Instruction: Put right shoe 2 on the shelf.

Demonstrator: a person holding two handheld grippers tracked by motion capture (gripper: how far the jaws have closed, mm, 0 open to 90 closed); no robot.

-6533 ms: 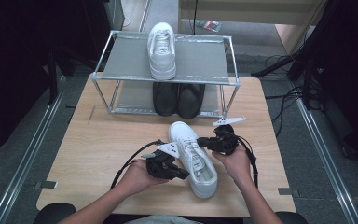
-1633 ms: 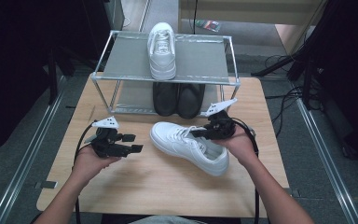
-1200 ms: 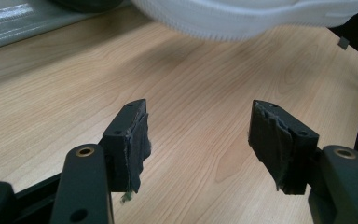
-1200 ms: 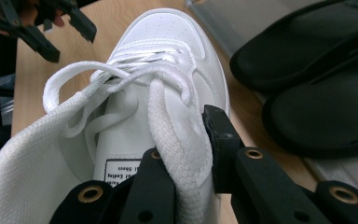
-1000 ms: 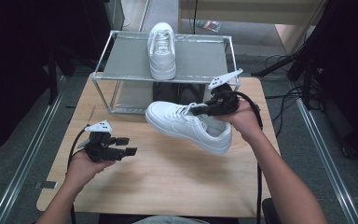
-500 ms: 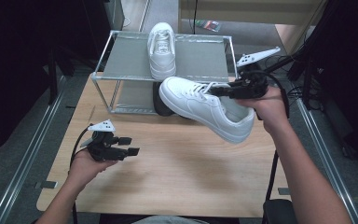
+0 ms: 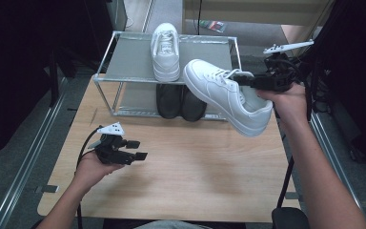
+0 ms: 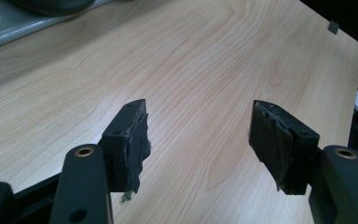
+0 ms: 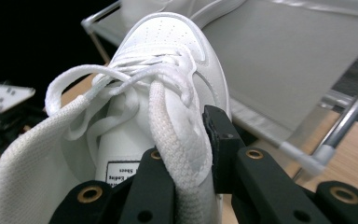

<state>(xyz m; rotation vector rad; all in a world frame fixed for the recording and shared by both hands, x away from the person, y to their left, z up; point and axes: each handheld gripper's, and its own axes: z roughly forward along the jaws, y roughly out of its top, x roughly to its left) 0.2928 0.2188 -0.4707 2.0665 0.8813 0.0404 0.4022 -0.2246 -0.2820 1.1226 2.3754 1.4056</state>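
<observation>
The right tool (image 7: pixel 248 78) grips the white shoe (image 7: pixel 226 95) by its tongue, above the surface (image 7: pixel 195 162); the left tool (image 7: pixel 136 149) is open, empty.

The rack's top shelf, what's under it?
Under the rack's top shelf stand two black shoes side by side, toes toward the table's near edge. Their heels are covered by the shelf, and the lifted white shoe hides the rack's right part.

We see bare forearms, black grippers (image 7: pixel 138 150) with brass-ringed screw holes, frayed dark pads (image 8: pixel 137 140), grey three-cornered plates and trailing black cables
</observation>
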